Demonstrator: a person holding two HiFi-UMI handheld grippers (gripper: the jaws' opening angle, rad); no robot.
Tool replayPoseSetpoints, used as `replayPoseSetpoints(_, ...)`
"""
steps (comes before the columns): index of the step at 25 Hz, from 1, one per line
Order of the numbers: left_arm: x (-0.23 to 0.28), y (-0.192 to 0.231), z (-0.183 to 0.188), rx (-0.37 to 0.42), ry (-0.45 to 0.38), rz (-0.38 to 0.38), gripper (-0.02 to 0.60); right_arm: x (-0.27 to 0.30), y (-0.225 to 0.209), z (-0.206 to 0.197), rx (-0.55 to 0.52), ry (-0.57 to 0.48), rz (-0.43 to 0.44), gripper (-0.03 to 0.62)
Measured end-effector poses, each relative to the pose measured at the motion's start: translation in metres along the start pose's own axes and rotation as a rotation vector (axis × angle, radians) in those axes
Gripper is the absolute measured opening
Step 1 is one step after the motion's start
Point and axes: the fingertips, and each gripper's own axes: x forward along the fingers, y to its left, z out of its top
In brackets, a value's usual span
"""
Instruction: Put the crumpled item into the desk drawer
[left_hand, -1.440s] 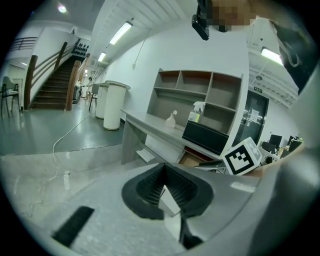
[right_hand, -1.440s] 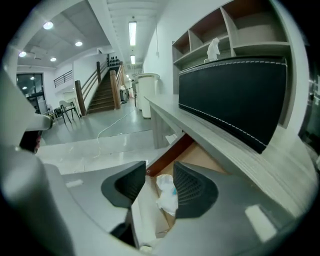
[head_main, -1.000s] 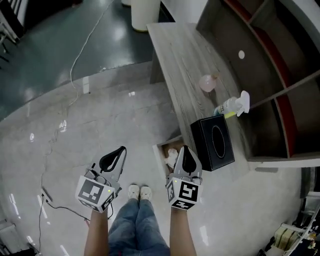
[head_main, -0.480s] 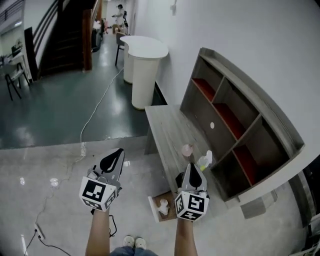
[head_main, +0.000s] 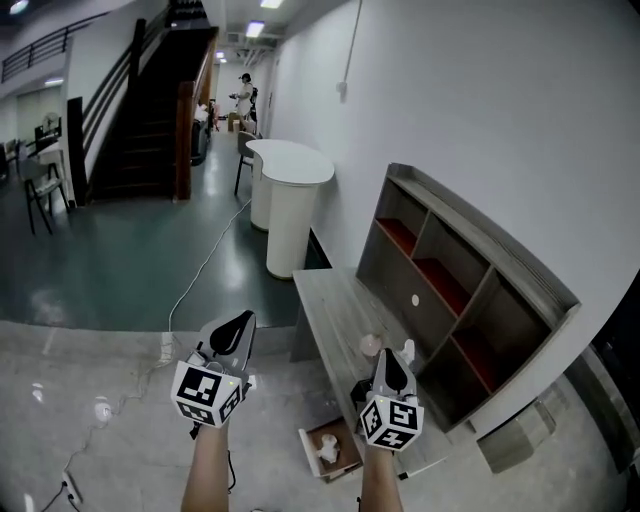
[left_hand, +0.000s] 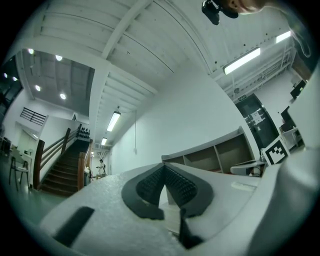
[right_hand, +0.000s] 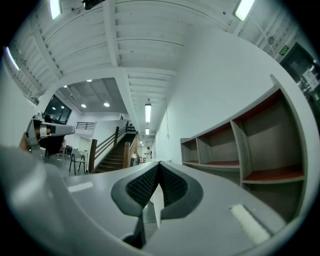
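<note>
Polished grey floor runs along a white wall, and against that wall I see the wooden worktop (head_main: 335, 310). The crumpled item (head_main: 326, 450), pale and bunched, lies inside the desk drawer (head_main: 346, 438), which stands pulled out at the near end of the worktop, below its front edge.

My right gripper (head_main: 386, 360) hangs above that near end of the worktop, just beyond the drawer. Its own view shows the ribbed pads pressed together with nothing between them. My left gripper (head_main: 238, 325) is out over the floor, well clear of the worktop's front edge. Its pads also meet at the tips, with nothing between them.

On the worktop, near its near end, sit a small pink object (head_main: 371, 344) and a spray bottle (head_main: 406, 352), close to each other. Behind the worktop a grey shelf unit (head_main: 450, 300) with red-lined compartments leans along the wall. Past the worktop's far end stands a white rounded counter (head_main: 290, 170), and a cable (head_main: 200, 272) trails across the floor in front of it. A dark staircase (head_main: 150, 100) rises farther off.
</note>
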Motion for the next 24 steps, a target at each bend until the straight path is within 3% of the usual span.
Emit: replayPoseSetpoints(24,-0.016,-0.01,-0.013,-0.004,0.038,-0.004,0.0,-0.011,0.014,0.002,-0.034,0.001,0.053,0.009)
